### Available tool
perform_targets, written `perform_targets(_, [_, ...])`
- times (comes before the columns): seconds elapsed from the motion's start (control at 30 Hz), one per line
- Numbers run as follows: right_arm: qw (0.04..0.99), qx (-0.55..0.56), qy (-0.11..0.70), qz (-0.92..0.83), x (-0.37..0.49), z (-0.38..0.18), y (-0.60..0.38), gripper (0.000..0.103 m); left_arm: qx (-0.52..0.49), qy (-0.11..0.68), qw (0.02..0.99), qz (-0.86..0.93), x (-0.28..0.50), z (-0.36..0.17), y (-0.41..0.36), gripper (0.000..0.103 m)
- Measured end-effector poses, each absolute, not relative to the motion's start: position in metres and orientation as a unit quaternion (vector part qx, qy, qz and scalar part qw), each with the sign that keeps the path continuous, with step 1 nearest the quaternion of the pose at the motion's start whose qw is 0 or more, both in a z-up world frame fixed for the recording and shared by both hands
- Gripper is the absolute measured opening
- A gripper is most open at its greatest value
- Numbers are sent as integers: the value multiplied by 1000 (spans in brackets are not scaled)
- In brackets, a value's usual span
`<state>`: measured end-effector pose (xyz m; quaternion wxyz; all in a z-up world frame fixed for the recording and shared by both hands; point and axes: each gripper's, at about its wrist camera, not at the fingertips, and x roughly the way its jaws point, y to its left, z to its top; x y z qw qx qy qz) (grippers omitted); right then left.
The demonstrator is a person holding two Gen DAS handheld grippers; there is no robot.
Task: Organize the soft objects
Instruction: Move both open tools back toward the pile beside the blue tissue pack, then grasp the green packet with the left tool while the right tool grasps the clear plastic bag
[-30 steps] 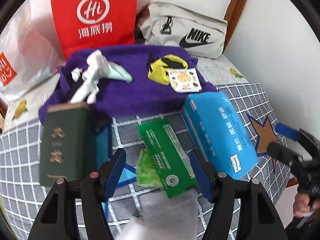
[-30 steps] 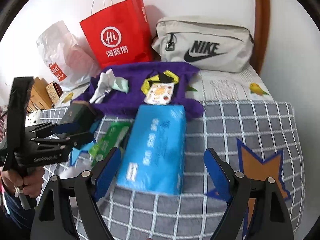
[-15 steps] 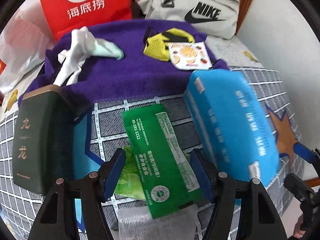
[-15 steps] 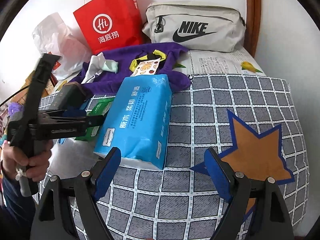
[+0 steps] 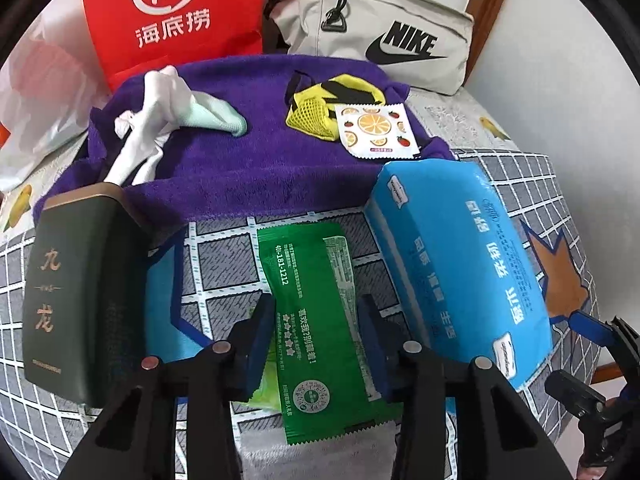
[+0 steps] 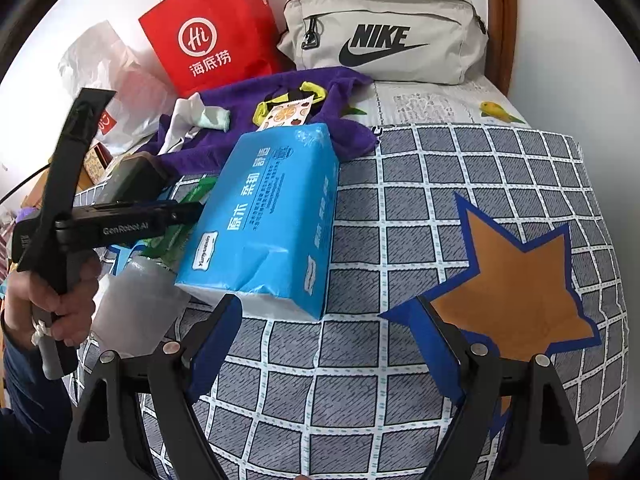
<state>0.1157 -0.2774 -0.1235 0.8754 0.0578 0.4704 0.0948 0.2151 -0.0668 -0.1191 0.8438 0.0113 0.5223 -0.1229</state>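
My left gripper closing its jaws around the green packet near the bed's front edge, blue tissue pack just right of it, my right gripper open wide over the checked cover, empty

Left claw angled steeply down, jaws closing, a packet between them, right claw angled down, jaws wide, nothing between, hand gripping left handle
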Motion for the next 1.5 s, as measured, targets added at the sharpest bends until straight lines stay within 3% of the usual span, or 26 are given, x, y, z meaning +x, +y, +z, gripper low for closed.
perform_targets(0.83, [864, 23, 468, 182, 72, -117, -179, 85, -18, 439, 890, -123, 122, -57, 13, 39])
perform_targets(1.27, [859, -14, 454, 237, 64, -115, -119, 85, -54, 435, 895, -81, 92, -68, 76, 39])
perform_targets(1.5, [851, 45, 484, 199, 97, -132, -119, 85, -67, 438, 893, -76, 87, -76, 95, 39])
